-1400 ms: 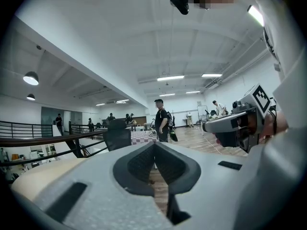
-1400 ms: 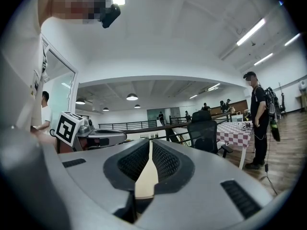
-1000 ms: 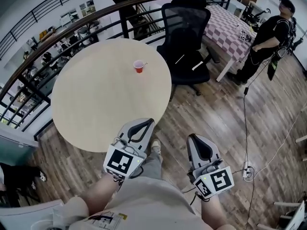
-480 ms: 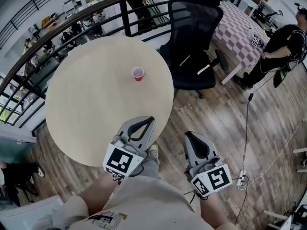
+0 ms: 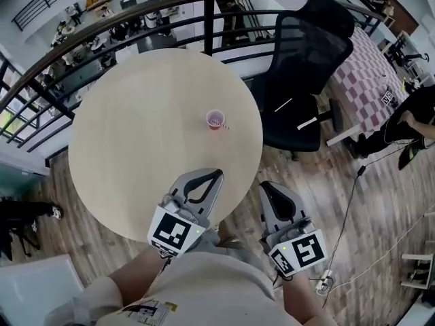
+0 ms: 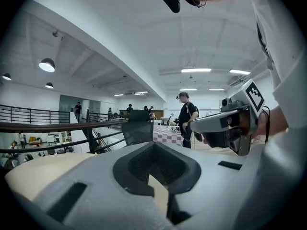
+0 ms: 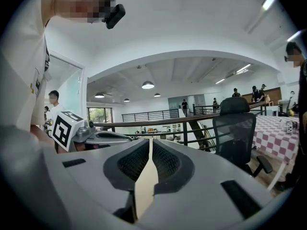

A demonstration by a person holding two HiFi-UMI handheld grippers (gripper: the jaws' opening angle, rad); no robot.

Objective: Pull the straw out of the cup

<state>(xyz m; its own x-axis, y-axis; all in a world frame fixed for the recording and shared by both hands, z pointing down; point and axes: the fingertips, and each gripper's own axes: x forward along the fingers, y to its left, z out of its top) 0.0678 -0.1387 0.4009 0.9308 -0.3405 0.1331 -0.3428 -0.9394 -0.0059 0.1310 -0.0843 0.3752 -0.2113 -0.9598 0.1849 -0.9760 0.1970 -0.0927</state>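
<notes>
The thin pale straw [image 5: 224,125] sits in the small red plastic cup [image 5: 215,119] and leans out over its rim on the right side; it is too small to show more. The cup stands upright on the round, smooth, pale beige tabletop [image 5: 136,134], right of its middle and well apart from both of your tongs. Your left gripper [image 5: 217,173], a grey moulded plastic shell with dark ribbed pads, hangs over the near edge of the table. Its jaws are pressed together at the tips with nothing between them. Your right gripper [image 5: 266,185], of the same make, hangs just off the table over the wooden plank floor [image 5: 306,175], its jaws likewise closed and empty. Beyond the table's far right edge stands a black mesh-backed office chair [image 5: 309,53]. A dark metal railing [image 5: 209,26] curves around the far side.
</notes>
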